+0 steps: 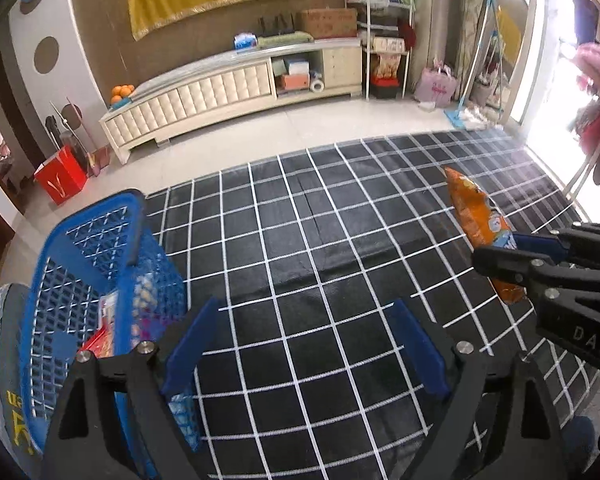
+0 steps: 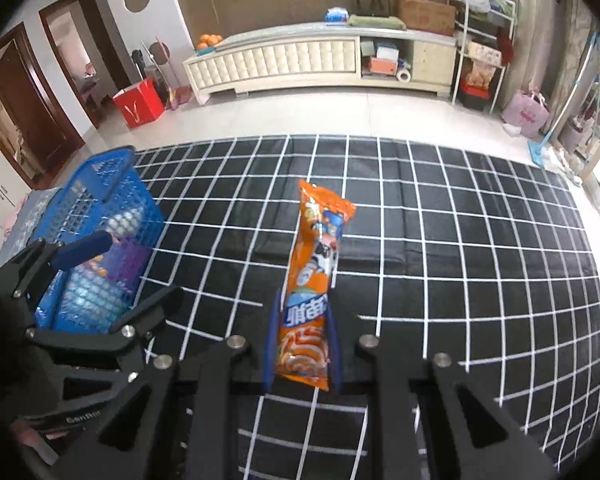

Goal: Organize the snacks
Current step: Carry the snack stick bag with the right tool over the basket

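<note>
**Snack packet held, basket waiting on the left**

The orange snack packet is clamped between the two blue pads of the right gripper, which holds it by its lower part, so the long upper part stands free above the black grid mat. The left gripper has its fingers spread wide and holds nothing; it hangs over the mat just beside the blue basket.

To do this step well, I think the right gripper should carry the packet to the left, above the basket rim, and release it only when it is over the opening, because the free end may catch on the rim.

The packet is long and narrow, orange with a blue label and cartoon print, and slightly crumpled. Other snacks already lie in the basket.
</note>
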{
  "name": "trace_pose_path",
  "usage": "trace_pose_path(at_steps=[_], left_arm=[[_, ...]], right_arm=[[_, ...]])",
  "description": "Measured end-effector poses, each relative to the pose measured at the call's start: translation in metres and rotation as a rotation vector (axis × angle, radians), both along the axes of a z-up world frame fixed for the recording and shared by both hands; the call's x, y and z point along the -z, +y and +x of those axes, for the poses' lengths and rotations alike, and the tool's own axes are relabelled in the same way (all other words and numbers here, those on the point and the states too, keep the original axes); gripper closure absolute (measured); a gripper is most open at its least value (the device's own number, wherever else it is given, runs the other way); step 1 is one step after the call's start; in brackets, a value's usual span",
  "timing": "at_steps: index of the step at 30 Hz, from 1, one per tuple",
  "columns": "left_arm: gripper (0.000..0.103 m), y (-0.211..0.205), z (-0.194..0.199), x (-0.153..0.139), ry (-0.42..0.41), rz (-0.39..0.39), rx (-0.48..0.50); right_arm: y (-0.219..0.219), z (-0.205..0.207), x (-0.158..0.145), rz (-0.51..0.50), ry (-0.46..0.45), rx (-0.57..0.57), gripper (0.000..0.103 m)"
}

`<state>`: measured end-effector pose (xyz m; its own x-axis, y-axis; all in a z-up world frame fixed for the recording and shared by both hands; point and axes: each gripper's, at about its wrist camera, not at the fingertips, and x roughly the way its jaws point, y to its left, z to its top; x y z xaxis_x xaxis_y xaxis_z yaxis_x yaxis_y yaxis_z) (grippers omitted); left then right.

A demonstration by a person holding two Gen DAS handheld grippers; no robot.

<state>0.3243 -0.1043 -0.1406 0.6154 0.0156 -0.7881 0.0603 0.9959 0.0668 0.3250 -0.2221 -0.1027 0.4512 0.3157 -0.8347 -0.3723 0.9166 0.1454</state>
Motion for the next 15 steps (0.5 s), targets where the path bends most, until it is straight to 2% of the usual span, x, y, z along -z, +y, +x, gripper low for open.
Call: trace_pose_path(at_steps=[5, 15], left_arm=[[0.0, 0.012, -0.031, -0.029, -0.065, -0.024, -0.001], [0.0, 0.055, -0.097, -0.085, -0.171, -0.049, -0.05]], right_arm=[[0.005, -0.031, -0.029, 0.009, -0.035, 0.001, 0.077], [0.04, -0.081, -0.08, 0.035, -0.134, -0.041, 0.077]])
